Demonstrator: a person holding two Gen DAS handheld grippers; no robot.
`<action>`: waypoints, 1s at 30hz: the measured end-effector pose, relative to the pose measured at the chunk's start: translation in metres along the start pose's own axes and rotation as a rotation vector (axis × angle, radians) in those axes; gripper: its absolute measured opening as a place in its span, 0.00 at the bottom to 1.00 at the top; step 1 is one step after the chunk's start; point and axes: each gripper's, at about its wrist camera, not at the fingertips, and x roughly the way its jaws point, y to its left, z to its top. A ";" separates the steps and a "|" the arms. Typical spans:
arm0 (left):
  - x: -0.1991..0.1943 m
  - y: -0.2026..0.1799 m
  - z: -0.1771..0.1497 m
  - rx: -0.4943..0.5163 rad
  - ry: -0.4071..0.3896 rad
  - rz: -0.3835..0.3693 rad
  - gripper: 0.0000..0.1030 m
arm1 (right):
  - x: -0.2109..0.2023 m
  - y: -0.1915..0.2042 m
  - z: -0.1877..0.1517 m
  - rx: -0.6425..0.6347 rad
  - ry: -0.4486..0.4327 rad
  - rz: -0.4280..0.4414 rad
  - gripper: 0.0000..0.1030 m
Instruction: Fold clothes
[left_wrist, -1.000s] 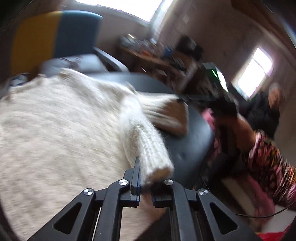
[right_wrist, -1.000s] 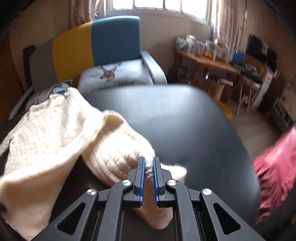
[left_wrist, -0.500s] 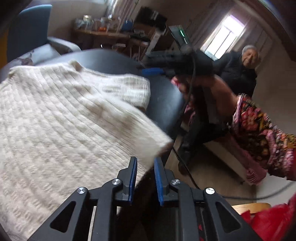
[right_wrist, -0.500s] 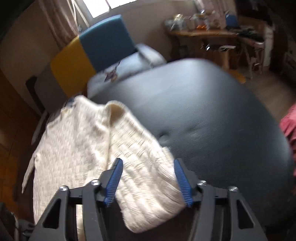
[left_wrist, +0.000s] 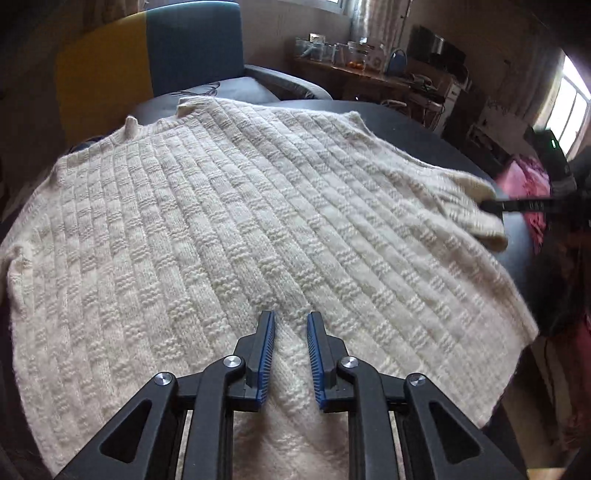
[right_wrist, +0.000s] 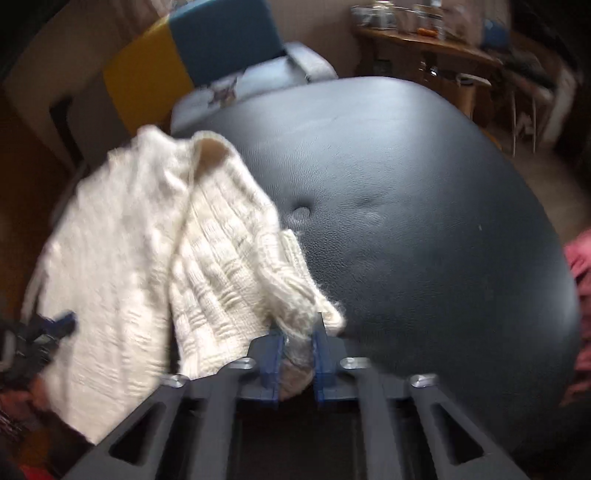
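Note:
A cream cable-knit sweater (left_wrist: 240, 229) lies spread flat over the round black padded table (left_wrist: 424, 129). My left gripper (left_wrist: 290, 325) hovers open low over the sweater's near edge, and the knit under it is not pinched. In the right wrist view the sweater (right_wrist: 129, 258) lies bunched at the left, with one sleeve folded across. My right gripper (right_wrist: 297, 332) is shut on that sleeve's cuff at the table's (right_wrist: 424, 221) near side. The right gripper (left_wrist: 517, 205) also shows at the far right of the left wrist view, at the sleeve end.
A blue and yellow armchair (left_wrist: 192, 48) stands just behind the table. A cluttered wooden side table (left_wrist: 369, 70) is at the back right. Pink cloth (right_wrist: 580, 258) lies past the table's right edge. The table's right half is bare black leather.
My left gripper let go of a sleeve cuff, opened and swung over the flat sweater body. My right gripper opened wide, then shut on the folded sleeve's cuff.

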 end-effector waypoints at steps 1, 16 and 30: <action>-0.001 0.000 -0.001 0.007 0.006 0.004 0.08 | -0.002 0.002 0.008 -0.023 -0.008 -0.044 0.12; 0.001 0.021 0.000 -0.075 -0.013 -0.038 0.08 | -0.025 0.036 0.031 -0.623 -0.339 -0.598 0.12; -0.014 0.033 0.023 -0.059 -0.020 -0.030 0.09 | -0.081 -0.069 0.001 0.112 -0.273 -0.079 0.68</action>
